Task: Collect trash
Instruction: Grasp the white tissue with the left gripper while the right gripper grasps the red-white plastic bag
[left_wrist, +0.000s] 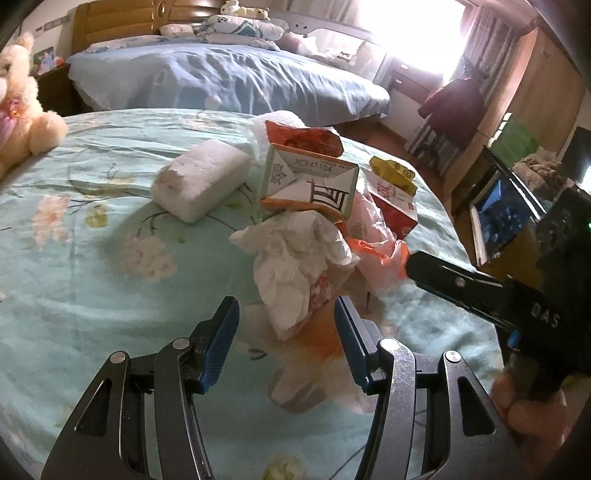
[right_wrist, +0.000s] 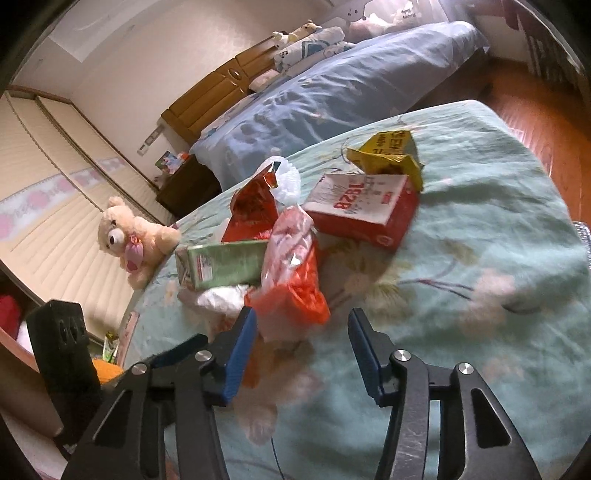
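Nearest in the left wrist view, the left gripper (left_wrist: 286, 332) hangs over a bed with a pale green flowered sheet (left_wrist: 92, 280), its blue-padded jaws standing apart with nothing pinched; the lower end of a crumpled white tissue (left_wrist: 295, 266) lies on the sheet in the gap between the pads, touching neither. The right gripper (right_wrist: 301, 343) is likewise released, jaws apart and gripping nothing, and an orange and clear plastic bag (right_wrist: 295, 273) lies just ahead of its left pad. In the left wrist view this gripper comes in from the right edge, its dark finger tip close to the orange bag, with part of the person's hand (left_wrist: 524, 410) below it. The trash sits in a loose heap near the middle of the sheet: the tissue and bag in front, a green and white carton (left_wrist: 308, 181) resting on top of the tissue, a torn red foil wrapper (right_wrist: 253, 210) behind the carton, and a red and white box (right_wrist: 364, 210) to the right with a yellow packet (right_wrist: 388, 155) at its far end. A white wrapped block (left_wrist: 201, 181) lies left of the heap, apart from it. A cream teddy bear (right_wrist: 129, 236) sits at the sheet's left edge. Beyond is a second bed with a blue cover (left_wrist: 229, 81) and a wooden headboard (left_wrist: 118, 22).
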